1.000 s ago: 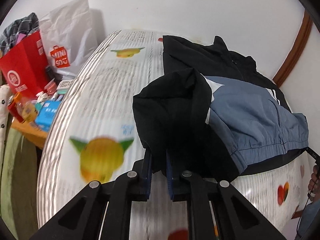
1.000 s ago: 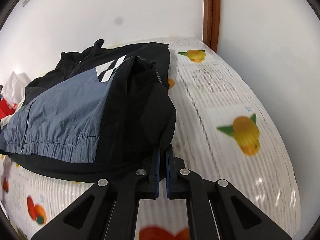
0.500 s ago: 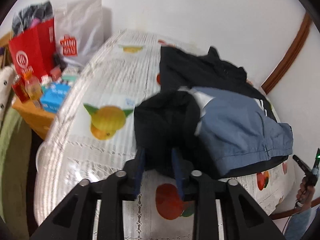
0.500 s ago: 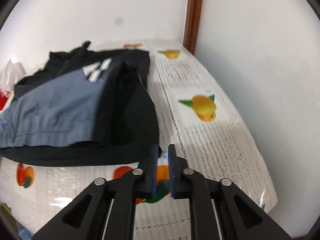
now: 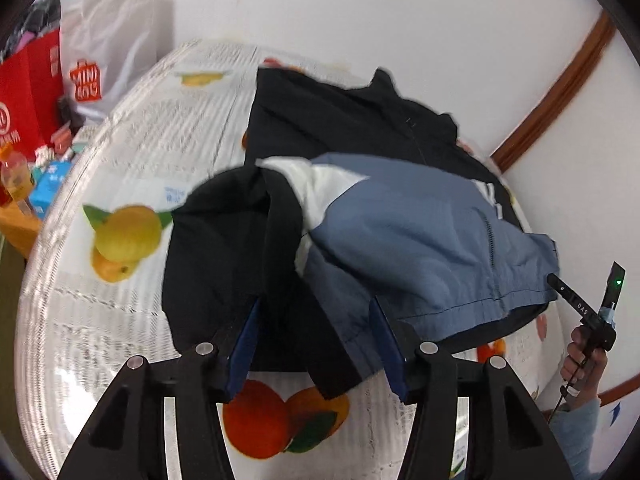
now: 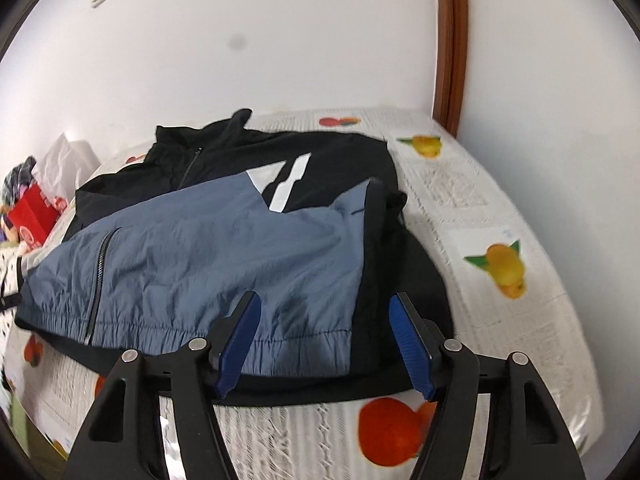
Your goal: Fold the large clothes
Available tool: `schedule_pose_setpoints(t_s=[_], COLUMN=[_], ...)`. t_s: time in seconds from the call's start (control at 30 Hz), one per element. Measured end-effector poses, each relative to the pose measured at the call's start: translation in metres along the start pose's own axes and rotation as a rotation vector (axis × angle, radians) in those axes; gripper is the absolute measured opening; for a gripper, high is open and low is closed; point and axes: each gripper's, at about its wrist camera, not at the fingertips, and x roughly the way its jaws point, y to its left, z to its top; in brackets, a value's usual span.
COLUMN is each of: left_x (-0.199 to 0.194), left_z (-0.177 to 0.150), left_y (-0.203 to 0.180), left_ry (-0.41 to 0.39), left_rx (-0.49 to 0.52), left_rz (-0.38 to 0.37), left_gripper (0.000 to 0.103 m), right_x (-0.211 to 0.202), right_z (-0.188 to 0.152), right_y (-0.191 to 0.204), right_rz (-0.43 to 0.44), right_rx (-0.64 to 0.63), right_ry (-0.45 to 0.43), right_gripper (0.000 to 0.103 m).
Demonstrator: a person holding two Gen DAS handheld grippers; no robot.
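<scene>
A black and blue-grey jacket [image 5: 400, 232] [image 6: 208, 248] lies on the table, both sleeves folded in over its front. A black sleeve cuff [image 5: 320, 360] rests flat between the jaws of my left gripper [image 5: 316, 340], which are opening; the pads do not press on it. My right gripper [image 6: 324, 340] hovers over the jacket's hem [image 6: 280, 344] near the front edge. Its jaws are opening too, with nothing gripped between them.
A white tablecloth with fruit prints [image 5: 120, 236] [image 6: 504, 264] covers the table. Red and white shopping bags [image 5: 60, 60] and small boxes stand beside the table's left end. White walls and a brown door frame [image 6: 452, 40] stand close behind. A person's hand [image 5: 584, 356] holds the other gripper at right.
Both grippers have let go of the black sleeves and opened. Both have drawn back toward the table's front edge and risen a little; the sleeves now lie on the jacket.
</scene>
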Motion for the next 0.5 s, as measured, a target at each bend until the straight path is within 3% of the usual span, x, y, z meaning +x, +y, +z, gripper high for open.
schedule_pose_setpoints(t_s=[0.13, 0.2, 0.27, 0.5], left_x=[0.01, 0.007, -0.001, -0.033], left_z=[-0.001, -0.001, 0.001, 0.034], left_y=[-0.005, -0.013, -0.02, -0.032], left_ry=[0.029, 0.017, -0.019, -0.161], left_rx=[0.013, 0.043, 0.068, 0.12], left_rz=[0.007, 0.013, 0.01, 0.008], left_gripper=[0.05, 0.03, 0.021, 0.014], right_x=[0.018, 0.022, 0.02, -0.009], right_z=[-0.001, -0.002, 0.0, 0.027], right_y=[0.002, 0.005, 0.006, 0.001], right_rz=[-0.026, -0.039, -0.032, 0.11], right_rx=[0.014, 0.004, 0.005, 0.08], right_ry=[0.031, 0.03, 0.019, -0.08], right_gripper=[0.047, 0.032, 0.02, 0.012])
